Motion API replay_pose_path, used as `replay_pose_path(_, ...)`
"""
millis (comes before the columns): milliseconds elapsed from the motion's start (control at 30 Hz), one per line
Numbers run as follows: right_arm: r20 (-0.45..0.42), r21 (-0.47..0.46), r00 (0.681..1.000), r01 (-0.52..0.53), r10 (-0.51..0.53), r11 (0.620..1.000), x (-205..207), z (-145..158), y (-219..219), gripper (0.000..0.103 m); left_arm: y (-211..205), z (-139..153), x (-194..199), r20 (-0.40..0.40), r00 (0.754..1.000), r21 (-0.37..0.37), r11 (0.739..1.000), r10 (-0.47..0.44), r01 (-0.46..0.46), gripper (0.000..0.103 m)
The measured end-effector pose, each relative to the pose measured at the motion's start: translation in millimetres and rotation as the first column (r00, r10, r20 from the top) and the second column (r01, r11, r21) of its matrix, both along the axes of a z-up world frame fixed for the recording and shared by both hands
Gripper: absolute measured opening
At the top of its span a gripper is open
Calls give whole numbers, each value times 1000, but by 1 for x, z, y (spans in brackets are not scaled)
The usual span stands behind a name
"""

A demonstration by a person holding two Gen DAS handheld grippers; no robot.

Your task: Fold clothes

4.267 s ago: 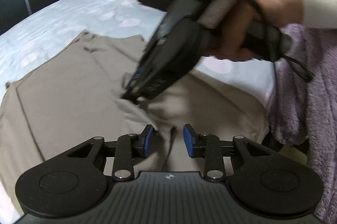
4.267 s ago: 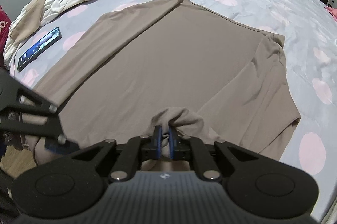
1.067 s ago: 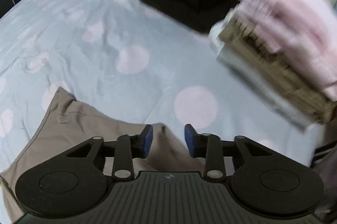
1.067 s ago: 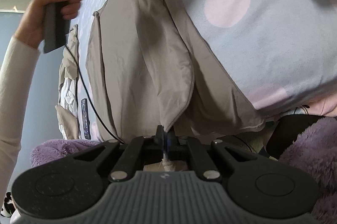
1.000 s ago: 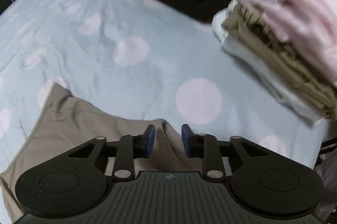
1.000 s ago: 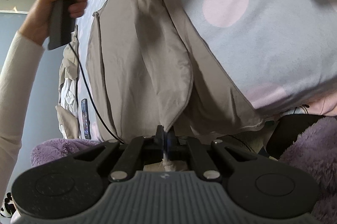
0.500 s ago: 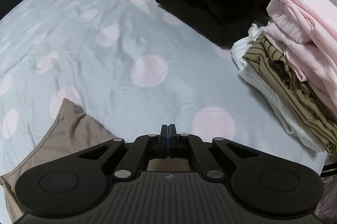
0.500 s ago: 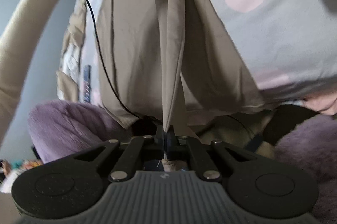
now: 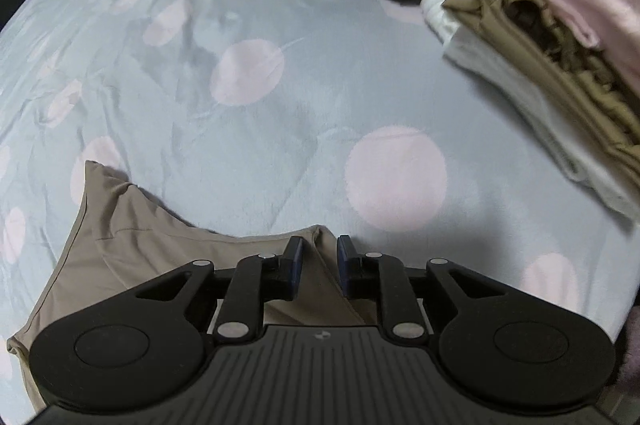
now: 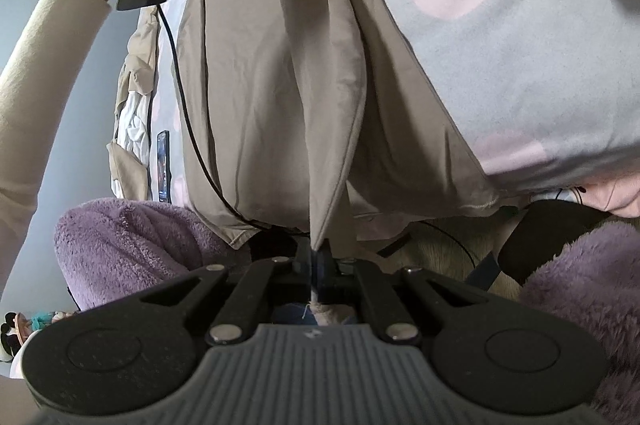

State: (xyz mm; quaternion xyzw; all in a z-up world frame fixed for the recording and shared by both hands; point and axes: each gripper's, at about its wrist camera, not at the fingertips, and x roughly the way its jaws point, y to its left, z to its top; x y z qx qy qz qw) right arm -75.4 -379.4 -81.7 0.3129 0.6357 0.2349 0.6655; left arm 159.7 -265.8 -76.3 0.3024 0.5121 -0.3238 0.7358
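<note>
A: While the right gripper (image 10: 318, 257) is clamped on a corner of the tan garment (image 10: 272, 97), what is seen as the main risk?

B: A slip at the other end. The jaws of the left gripper (image 9: 319, 267) are opening, a narrow gap is shown between the blue pads (image 9: 297, 265), and a raised ridge of the garment's edge is seen between them without being pressed. If that edge is let go unevenly, the fold is likely to be laid crooked on the dotted bedsheet (image 9: 280, 113).

A: Where is the garment placed?

B: It is spread over the near part of the bed and is pulled taut toward the right gripper, past the near edge of the mattress. If it is pulled harder, it may be dragged off the bed.

A: Is anything else endangered?

B: A black cable (image 10: 188, 113) is draped across the cloth and could be caught in the fold. The folded stack (image 9: 540, 37) at the far right lies well apart from it.

A: Are any containers seen?

B: None is shown; a phone (image 10: 163, 165) is left on the sheet at the left.
</note>
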Motion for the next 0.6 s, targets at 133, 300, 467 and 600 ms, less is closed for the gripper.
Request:
replay_pose_path(133,26,14,999,-23,23,1000,-3,9,3,3,8,7,11,-26,998,-40,997,61,-62,0)
replay_pose_path(300,22,-42,996,-84,85,996,-3,17,6,3,22,28,29,-77,986,-124,979,150,-159,0)
replay_pose_path(467,-77,-119,991,-116,108,986,8,-6,0,3,16,21,28,-68,986,-113,980,154,-161,0)
replay_pose_path(600,-123,-154,987,-121,103,981,15,-22,-2,3,14,12,28,-59,984,-125,977,167,-173,0)
